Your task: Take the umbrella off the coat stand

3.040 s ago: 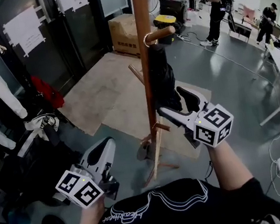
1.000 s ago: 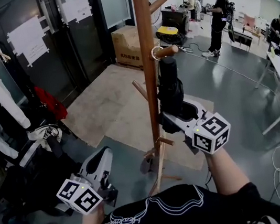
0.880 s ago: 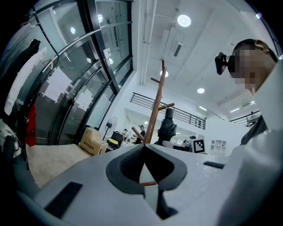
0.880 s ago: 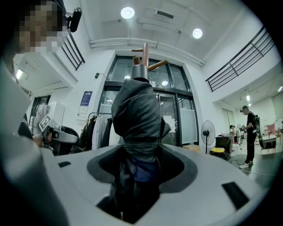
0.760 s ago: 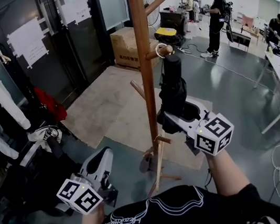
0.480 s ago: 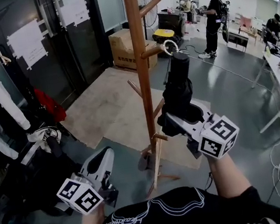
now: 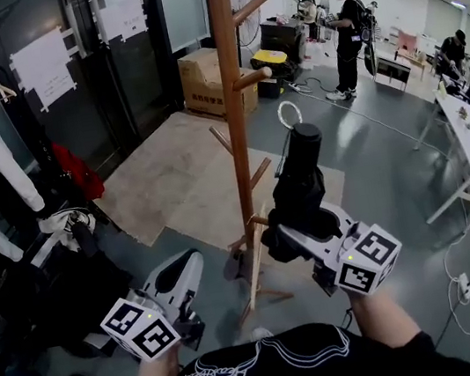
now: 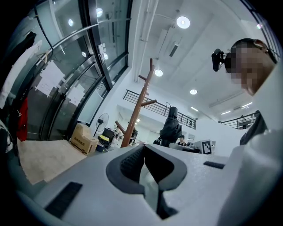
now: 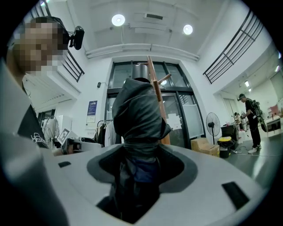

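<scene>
Head view, from the left: the left tool hangs low beside the person's body, well away from the work. Its own view shows the jaws pressed together with nothing between them.

In the middle stands the coat stand, and the change is there. A second ago the umbrella's wrist loop circled the short peg. Now the loop sits in open air to the right of that peg and touches nothing.

The umbrella, folded and black, stands nearly upright just beside the pole and clear of it. The lift-off itself looks done. What remains, I judge, is to carry the umbrella away without catching a peg.

At the right, the right tool is clenched on the umbrella's lower part. The right gripper view settles what the head view half hides: dark fabric fills the gap between the jaws. That view cannot show the loop, which only the head view does. The left gripper view shows the stand and the umbrella from the side, with space between them.
</scene>
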`<state>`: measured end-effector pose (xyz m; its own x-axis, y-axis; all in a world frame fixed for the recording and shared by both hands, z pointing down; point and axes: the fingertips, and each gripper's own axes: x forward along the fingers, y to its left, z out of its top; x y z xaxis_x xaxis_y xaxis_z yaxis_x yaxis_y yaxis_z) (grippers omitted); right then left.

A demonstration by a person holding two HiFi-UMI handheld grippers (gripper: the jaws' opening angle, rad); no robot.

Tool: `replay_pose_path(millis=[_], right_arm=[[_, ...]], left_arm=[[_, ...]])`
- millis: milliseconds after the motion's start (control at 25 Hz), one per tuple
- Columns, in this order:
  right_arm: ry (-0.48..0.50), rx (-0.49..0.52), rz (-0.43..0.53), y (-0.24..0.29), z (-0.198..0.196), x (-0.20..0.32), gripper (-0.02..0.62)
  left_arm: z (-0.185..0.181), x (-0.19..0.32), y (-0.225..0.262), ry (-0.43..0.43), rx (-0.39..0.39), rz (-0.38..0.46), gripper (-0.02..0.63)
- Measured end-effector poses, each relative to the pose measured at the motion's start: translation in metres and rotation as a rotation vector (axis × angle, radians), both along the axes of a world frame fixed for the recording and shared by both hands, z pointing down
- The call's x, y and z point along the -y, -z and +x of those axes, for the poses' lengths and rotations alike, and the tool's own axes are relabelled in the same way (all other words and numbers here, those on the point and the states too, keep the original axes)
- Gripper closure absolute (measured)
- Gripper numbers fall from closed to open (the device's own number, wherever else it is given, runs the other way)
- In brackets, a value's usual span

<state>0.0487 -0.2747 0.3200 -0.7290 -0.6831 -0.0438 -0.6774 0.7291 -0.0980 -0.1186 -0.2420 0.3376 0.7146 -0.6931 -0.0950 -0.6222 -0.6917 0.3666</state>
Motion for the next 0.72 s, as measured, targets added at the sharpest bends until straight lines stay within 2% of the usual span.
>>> replay_pose_path(millis=[320, 720], right_arm=[[0.01, 0.014, -0.092, -0.041, -0.001, -0.042, 0.353], [0.005, 0.028, -0.123, -0.058, -0.002, -0.077, 0.354]], left_arm=[[0.014, -0.024, -0.019, -0.042, -0.009, -0.039, 0.6], [0.016, -0.053, -0.021, -0.051, -0.007, -0.04, 0.6]])
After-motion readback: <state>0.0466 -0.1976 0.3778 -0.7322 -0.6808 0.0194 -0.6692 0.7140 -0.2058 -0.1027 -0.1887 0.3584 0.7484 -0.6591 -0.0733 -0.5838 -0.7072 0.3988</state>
